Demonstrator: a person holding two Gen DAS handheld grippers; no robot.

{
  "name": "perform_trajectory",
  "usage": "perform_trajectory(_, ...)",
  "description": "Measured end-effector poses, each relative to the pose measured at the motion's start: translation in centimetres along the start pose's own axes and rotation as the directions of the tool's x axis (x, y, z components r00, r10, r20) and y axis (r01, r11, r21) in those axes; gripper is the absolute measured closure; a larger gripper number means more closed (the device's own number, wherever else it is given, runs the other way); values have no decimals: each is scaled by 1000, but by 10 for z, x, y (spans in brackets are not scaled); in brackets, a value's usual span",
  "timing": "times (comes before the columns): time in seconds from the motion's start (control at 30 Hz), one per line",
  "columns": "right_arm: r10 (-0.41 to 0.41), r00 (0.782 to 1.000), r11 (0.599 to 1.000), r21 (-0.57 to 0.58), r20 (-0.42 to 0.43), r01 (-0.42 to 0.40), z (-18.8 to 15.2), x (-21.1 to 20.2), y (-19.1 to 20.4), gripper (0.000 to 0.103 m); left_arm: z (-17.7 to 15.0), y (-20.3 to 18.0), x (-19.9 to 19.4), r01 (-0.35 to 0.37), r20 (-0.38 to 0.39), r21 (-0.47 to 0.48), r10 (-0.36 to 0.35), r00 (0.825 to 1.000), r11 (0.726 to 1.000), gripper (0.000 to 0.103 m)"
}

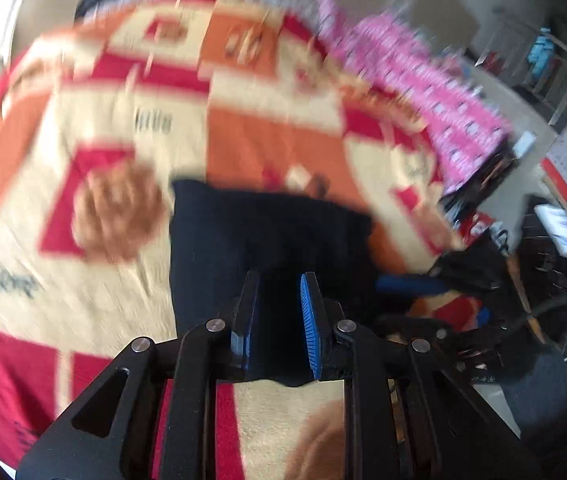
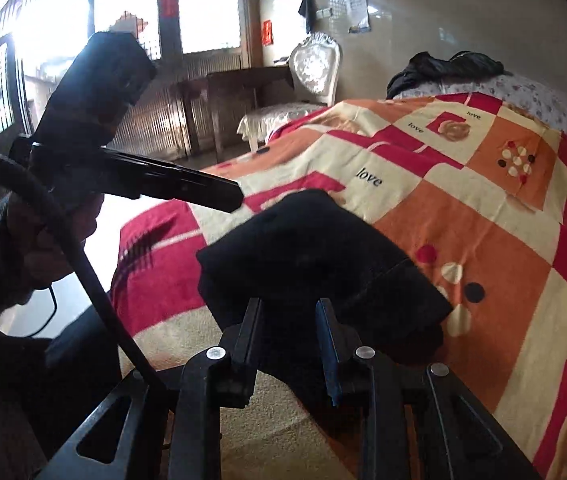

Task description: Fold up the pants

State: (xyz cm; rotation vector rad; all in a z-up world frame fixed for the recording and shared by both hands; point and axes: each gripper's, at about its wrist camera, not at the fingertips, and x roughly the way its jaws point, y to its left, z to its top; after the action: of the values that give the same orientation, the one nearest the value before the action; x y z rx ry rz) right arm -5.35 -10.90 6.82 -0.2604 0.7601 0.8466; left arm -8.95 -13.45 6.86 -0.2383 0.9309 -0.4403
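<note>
The black pants [image 2: 315, 264] lie folded into a compact bundle on the bed's checked blanket [image 2: 483, 216], near its edge. Right gripper [image 2: 289, 304] points down at the bundle; its fingers stand slightly parted, dark cloth visible between them, contact with the pads not discernible. Left gripper [image 1: 279, 280] likewise, fingers narrowly apart over the pants [image 1: 259, 232]; this view is motion-blurred. A pink patterned cloth [image 1: 423, 92] lies at the bed's far side.
</note>
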Motion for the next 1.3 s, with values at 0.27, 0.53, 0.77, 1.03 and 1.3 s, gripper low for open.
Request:
perform_trajectory(0.27,-1,998,986,167,-65,12,-25,34,-41,74,5,7,48,46,-62,-56,-49,997,997,87)
perform_trajectory(0.53,42,998,967,249,55,-54,-1,-7,-40,70,33,0,11,-24,65,16,23,998,1000,86)
perform_trajectory(0.77,-68,997,967,245,-27,72,21,27,-67,55,81,15,71,-46,-61,-31,44,997,998,83)
perform_trajectory(1.03,-100,994,966,236,-31,105,-5,51,-72,52,77,22,105,-184,-43,-2,184,982,983,82)
perform_trajectory(1.3,-40,987,890,455,154,-35,-14,-11,-88,49,64,39,16,-57,161,-106,74,984,993,59)
